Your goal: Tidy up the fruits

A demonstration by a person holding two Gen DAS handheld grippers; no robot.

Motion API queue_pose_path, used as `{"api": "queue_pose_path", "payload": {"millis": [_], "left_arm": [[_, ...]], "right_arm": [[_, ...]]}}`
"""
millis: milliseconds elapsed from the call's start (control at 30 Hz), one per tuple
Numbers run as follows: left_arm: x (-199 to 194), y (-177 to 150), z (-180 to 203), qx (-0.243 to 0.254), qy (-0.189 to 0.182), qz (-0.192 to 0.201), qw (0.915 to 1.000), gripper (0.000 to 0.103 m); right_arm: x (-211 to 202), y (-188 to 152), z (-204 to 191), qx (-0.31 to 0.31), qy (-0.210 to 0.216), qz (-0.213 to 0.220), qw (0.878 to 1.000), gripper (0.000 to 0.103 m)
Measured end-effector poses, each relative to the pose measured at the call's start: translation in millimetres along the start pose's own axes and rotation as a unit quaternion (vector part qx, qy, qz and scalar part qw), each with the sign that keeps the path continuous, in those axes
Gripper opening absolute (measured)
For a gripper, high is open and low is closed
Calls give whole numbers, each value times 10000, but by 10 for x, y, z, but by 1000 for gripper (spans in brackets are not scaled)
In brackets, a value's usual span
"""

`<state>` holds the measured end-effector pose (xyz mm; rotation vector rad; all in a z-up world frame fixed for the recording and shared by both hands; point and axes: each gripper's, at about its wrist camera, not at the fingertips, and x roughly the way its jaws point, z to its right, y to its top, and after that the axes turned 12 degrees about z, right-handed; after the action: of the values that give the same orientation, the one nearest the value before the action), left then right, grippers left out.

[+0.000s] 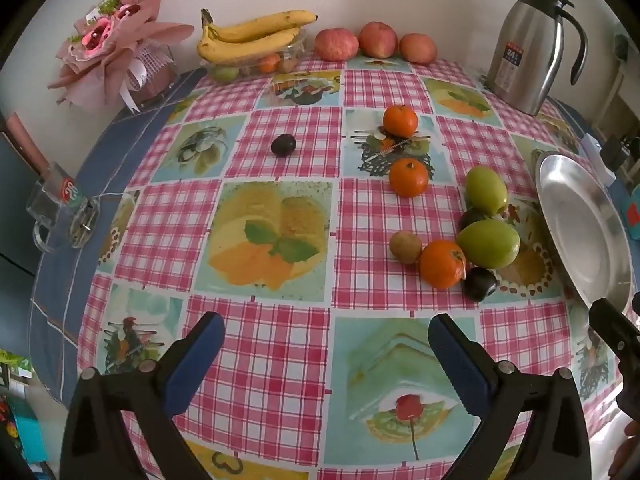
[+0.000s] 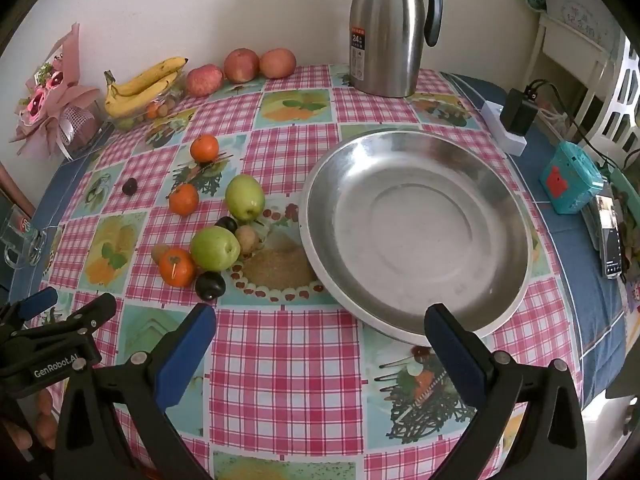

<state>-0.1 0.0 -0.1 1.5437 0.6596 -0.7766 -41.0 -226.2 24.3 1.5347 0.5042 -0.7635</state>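
Loose fruit lies on the checked tablecloth: three tangerines (image 1: 442,263) (image 2: 176,267), two green fruits (image 1: 488,243) (image 2: 215,248), dark plums (image 1: 479,284) (image 2: 210,285) and a small brown fruit (image 1: 405,246). One plum (image 1: 283,145) lies apart to the left. A bare steel plate (image 2: 416,236) (image 1: 580,228) sits right of the cluster. My left gripper (image 1: 326,360) hovers open over the cloth, short of the fruit. My right gripper (image 2: 320,354) stands open at the plate's near rim. Both hold nothing.
Against the wall are bananas (image 1: 256,34) on a clear fruit box, three apples (image 1: 376,42) and a steel thermos (image 2: 386,32). A pink bouquet (image 1: 116,48) and a glass mug (image 1: 60,216) stand left. A teal box (image 2: 570,184), phone and charger lie right.
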Motion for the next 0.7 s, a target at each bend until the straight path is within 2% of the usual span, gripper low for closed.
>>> {"api": "queue_pose_path", "payload": {"millis": [400,700], "left_arm": [[30,-40,-7,-4,-2,-55,10000,103],[69,-61,23,-29,-11,123,9999,103]], "right_arm": [[7,-3,-4,4,6,-14,10000,103],[12,-12,-10,9,8,-16,10000,103]]}}
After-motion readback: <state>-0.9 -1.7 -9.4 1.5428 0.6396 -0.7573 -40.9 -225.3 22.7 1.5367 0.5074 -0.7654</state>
